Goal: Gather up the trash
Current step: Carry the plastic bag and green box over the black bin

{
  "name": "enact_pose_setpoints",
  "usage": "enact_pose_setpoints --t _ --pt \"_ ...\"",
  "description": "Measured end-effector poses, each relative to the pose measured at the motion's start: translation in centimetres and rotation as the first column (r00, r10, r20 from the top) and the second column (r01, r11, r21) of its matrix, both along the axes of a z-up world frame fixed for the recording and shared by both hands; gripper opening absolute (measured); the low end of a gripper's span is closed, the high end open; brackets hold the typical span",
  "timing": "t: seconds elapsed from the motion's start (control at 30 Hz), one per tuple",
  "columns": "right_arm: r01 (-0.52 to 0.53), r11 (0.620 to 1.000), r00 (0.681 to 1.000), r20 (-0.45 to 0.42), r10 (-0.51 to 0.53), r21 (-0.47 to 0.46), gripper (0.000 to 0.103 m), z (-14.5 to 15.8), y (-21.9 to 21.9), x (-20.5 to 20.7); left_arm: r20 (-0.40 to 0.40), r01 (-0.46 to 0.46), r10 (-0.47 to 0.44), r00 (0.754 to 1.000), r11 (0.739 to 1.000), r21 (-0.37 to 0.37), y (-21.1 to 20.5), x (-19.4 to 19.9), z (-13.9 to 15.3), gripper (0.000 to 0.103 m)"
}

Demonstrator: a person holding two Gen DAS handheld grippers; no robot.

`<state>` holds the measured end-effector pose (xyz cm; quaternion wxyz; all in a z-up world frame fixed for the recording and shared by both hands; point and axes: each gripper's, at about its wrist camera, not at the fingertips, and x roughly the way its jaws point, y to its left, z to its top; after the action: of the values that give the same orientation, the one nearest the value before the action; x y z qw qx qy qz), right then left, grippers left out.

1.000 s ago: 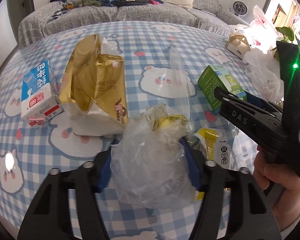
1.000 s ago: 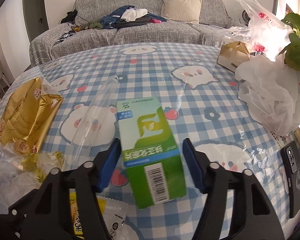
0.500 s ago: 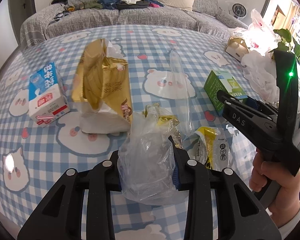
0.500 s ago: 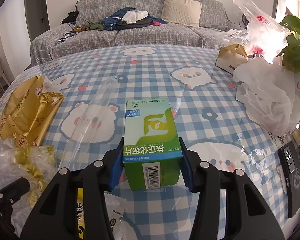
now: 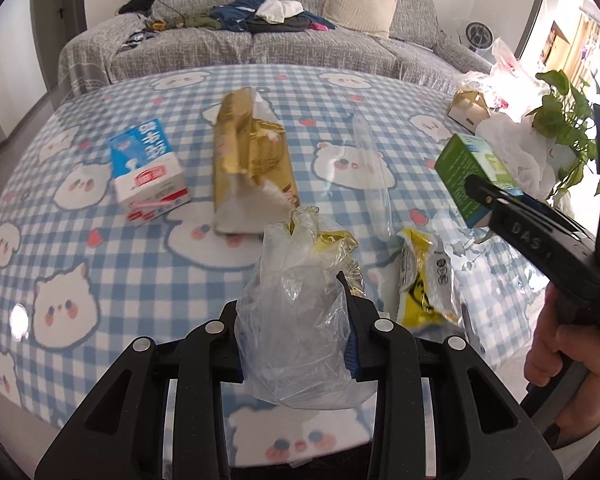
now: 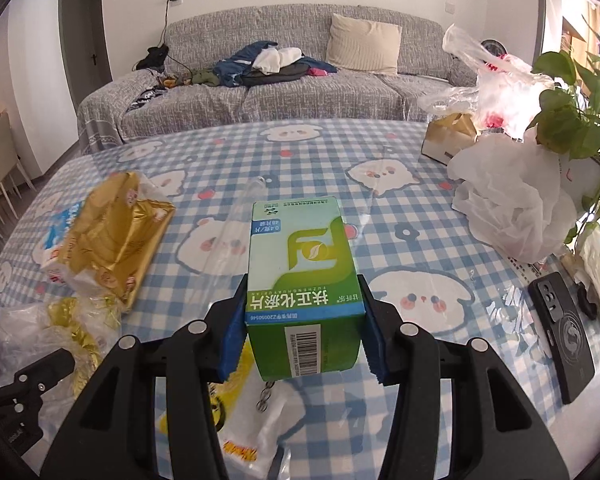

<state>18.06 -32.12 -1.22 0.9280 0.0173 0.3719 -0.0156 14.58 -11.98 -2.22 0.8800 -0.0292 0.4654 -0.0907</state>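
Bench [image 5: 148,280]: cloth of blue-and-white check, printed with white bear faces with pink cheeks and small red hearts.
Box [image 6: 304,264]: green and white, blue label patch, black barcode on white.
Plastic bag [image 5: 296,320]: clear, with gold foil showing inside.
Foil bag [image 5: 248,160]: gold, white lower edge.
Carton [image 5: 150,172]: blue and white, red label.
Packet [image 5: 424,280]: yellow and white, black print.
Fingers [image 6: 232,336]: black frame with blue pads.
Phone [image 6: 560,336]: black.
Sofa [image 6: 300,92]: grey crosshatch weave, beige pillow [image 6: 362,44].
Plant [image 6: 572,112]: green leaves.
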Motion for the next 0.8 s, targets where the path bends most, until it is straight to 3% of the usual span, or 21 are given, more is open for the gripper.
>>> enact_pose_setpoints --t 0.2,0.8 --pt "-0.004 1.0 0.999 0.034 0.004 0.011 0.047 1.6 1.0 -2.9 0.012 -0.019 0.019 1.0 1.0 0.002 1.5 -2.2 0.5 0.032" --pt "-0.079 0.997 0.996 0.039 0.079 0.02 0.047 1.1 4.4 -11.3 0.033 -0.063 0.063 0.997 0.998 0.002 5.4 -9.2 -0.1 0.032"
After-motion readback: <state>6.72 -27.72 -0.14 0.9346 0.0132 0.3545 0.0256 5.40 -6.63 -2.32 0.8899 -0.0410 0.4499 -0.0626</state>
